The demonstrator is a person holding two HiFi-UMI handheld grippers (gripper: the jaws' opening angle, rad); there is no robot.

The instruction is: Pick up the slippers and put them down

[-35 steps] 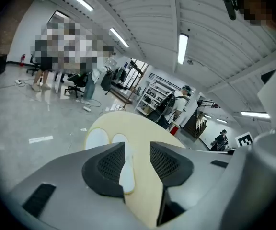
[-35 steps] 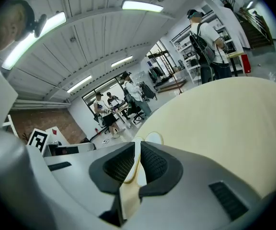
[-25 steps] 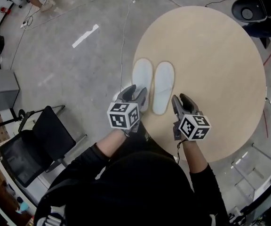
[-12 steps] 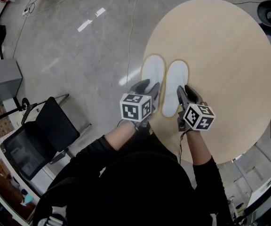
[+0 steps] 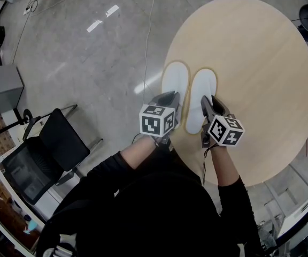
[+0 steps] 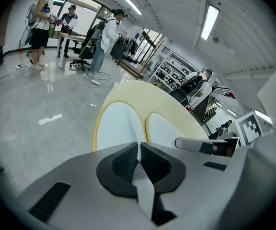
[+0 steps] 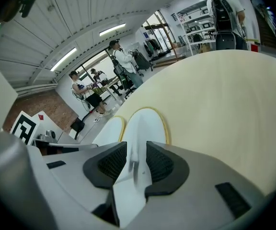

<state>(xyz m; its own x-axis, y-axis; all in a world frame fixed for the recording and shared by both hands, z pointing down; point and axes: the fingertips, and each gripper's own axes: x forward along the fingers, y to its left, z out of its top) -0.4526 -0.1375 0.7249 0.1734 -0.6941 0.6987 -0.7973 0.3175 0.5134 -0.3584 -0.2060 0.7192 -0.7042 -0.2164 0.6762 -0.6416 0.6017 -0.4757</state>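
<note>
Two white slippers lie side by side on the round wooden table (image 5: 261,63). My left gripper (image 5: 170,97) is at the heel of the left slipper (image 5: 175,79). Its jaws have just been closing, and in the left gripper view (image 6: 139,150) a thin white edge of that slipper (image 6: 119,126) is pinched between the pads. My right gripper (image 5: 212,104) is at the heel of the right slipper (image 5: 202,92). In the right gripper view (image 7: 135,159) its jaws stand apart with that slipper (image 7: 145,126) filling the gap between them.
The left slipper lies close to the table's left edge, with grey floor beyond. A black chair (image 5: 52,149) stands at the lower left. A cable (image 5: 148,42) runs across the floor. People stand at desks (image 6: 104,37) far off.
Both grippers have come down and forward onto the slippers' heels. The left jaws, wide apart before, have closed on the left slipper's heel. The slippers have not moved.
</note>
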